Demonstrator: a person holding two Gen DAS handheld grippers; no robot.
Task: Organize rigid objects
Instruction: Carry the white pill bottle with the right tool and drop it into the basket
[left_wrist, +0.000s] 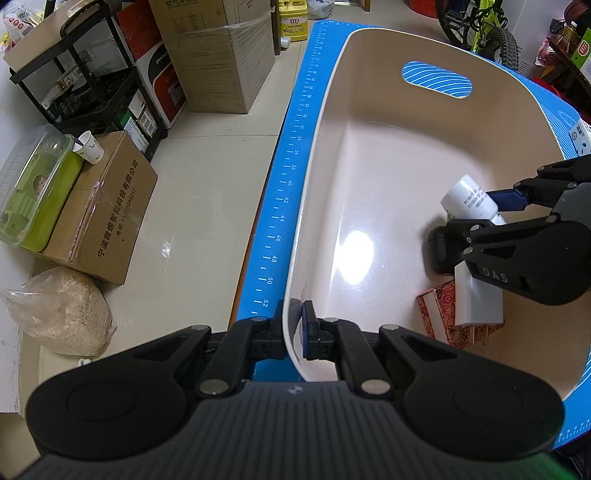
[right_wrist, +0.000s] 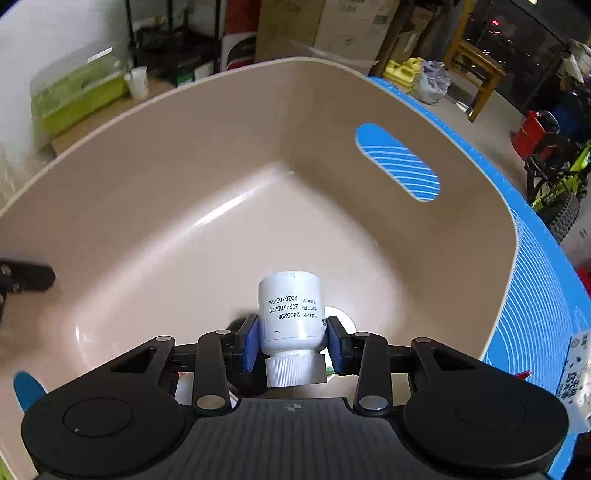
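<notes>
Right tool (right_wrist: 291, 343): clamped on white pill bottle (right_wrist: 290, 314), blue pads pressed to both sides of the body, ribbed cap toward the camera, base pointing away; printed date text on the label. Held inside the beige plastic bin (right_wrist: 184, 177), above its floor.

Left tool (left_wrist: 293, 332): closed on the near rim of the same bin (left_wrist: 317, 177), one finger outside the wall, one blue pad inside.

In the bin, seen from the left wrist: pill bottle (left_wrist: 467, 199) in the right tool (left_wrist: 480, 208); below and just beside it a black rounded object (left_wrist: 441, 251), partly hidden by the tool; white charger plug (left_wrist: 478, 299), prongs toward the camera, lying on a red patterned box (left_wrist: 439, 314). All three grouped at the right side of the bin floor; left and centre of the floor bare, with a bright light reflection.

Oval handle slot (left_wrist: 436, 79) cut in the far wall.

Under the bin: blue ruled mat (left_wrist: 291, 166) on the tabletop, scale marks along its left edge. White packet (right_wrist: 580, 373) on the mat, right of the bin.

Beyond the tabletop edge, on the floor: cardboard boxes (left_wrist: 107, 206), green lidded container (left_wrist: 37, 192), paper cup (left_wrist: 88, 147), bag of grain (left_wrist: 62, 314), black shelving (left_wrist: 92, 74), yellow jug (left_wrist: 293, 20), bicycle (left_wrist: 480, 26).
</notes>
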